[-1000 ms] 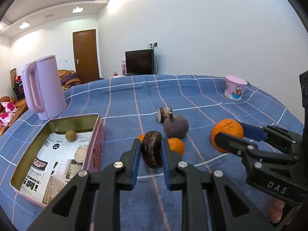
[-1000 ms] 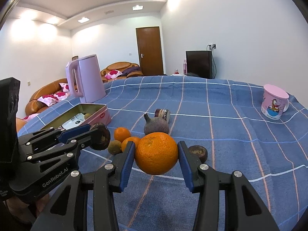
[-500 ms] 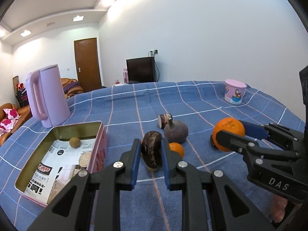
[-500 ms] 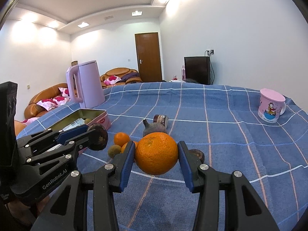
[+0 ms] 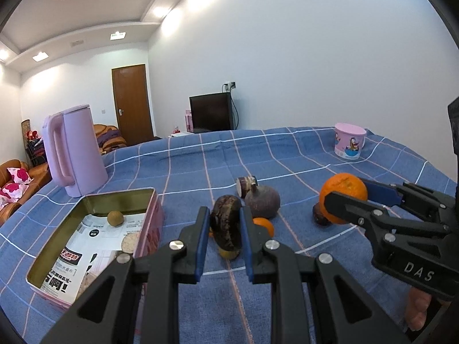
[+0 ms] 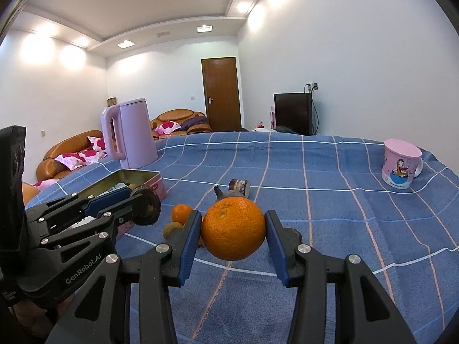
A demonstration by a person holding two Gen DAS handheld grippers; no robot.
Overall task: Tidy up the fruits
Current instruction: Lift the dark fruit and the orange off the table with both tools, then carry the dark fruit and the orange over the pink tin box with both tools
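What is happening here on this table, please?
A person is sorting fruit with two handheld grippers. The left gripper is shut on a dark wrinkled fruit, and the right gripper is shut on a big orange. Both are held above the blue checked tablecloth. More fruit lies on the cloth, beside an open tin box that already holds a small brown fruit.

A lilac kettle [image 5: 76, 150] and pink mug [image 5: 348, 140] stand well apart.

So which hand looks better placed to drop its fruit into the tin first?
Probably the left: its fingers grip the dark fruit right beside the open tin, while the right's orange is farther away.
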